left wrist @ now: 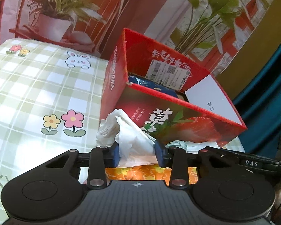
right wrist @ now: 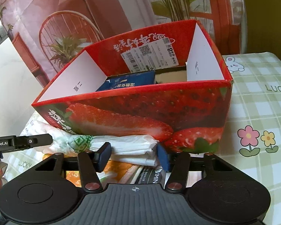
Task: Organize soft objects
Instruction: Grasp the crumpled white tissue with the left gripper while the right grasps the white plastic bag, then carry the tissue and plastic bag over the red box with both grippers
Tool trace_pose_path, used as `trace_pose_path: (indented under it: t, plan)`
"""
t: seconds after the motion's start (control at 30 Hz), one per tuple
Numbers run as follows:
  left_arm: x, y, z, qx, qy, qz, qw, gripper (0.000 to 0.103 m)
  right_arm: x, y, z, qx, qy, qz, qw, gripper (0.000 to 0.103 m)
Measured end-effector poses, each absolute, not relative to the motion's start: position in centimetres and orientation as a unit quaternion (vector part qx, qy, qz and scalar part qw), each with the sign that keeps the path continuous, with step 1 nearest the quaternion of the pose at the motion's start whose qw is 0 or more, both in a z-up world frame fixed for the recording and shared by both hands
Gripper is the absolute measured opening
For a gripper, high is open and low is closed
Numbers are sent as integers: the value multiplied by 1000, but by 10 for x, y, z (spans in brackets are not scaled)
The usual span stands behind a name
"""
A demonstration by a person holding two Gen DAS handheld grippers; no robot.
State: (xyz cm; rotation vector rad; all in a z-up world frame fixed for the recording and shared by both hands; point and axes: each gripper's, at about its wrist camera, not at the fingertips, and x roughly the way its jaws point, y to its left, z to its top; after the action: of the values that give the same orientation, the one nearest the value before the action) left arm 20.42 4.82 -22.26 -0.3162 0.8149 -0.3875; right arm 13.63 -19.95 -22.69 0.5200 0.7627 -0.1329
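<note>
Now you're at the pick-up: left gripper [left wrist: 137,156] fingers clench a crumpled tissue [left wrist: 129,136], right gripper [right wrist: 134,155] fingers pinch folded tissues [right wrist: 133,150], on the worktop before the strawberry box [right wrist: 133,116]. Next, lift both into it.

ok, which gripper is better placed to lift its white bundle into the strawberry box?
Left, probably. The left gripper pinches the crumpled white bag, with the strawberry box directly ahead. The right gripper only brackets the folded white bundle; firm contact isn't clear.
</note>
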Motion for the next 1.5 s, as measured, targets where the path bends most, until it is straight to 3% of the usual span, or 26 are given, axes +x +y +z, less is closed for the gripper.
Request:
trace_pose_path:
  t: [0.2,0.33,0.97,1.1,1.5]
  plan:
    - [193,49,-211,-145,368,-189,899,37,129,-196,-215,238,353,-65,903,30]
    - [186,49,-203,-141,351,-191,906,37,122,-197,-207,239,341,-60,907,25]
    - [174,36,-160,-117,284,-221,926,37,95,-202,-165,225,269,-58,935,22]
    - [175,32,-151,-111,270,-230,928,36,92,-206,-155,221,254,-58,940,11]
    - [176,35,-158,-119,281,-233,924,35,88,-208,-154,224,255,-60,939,10]
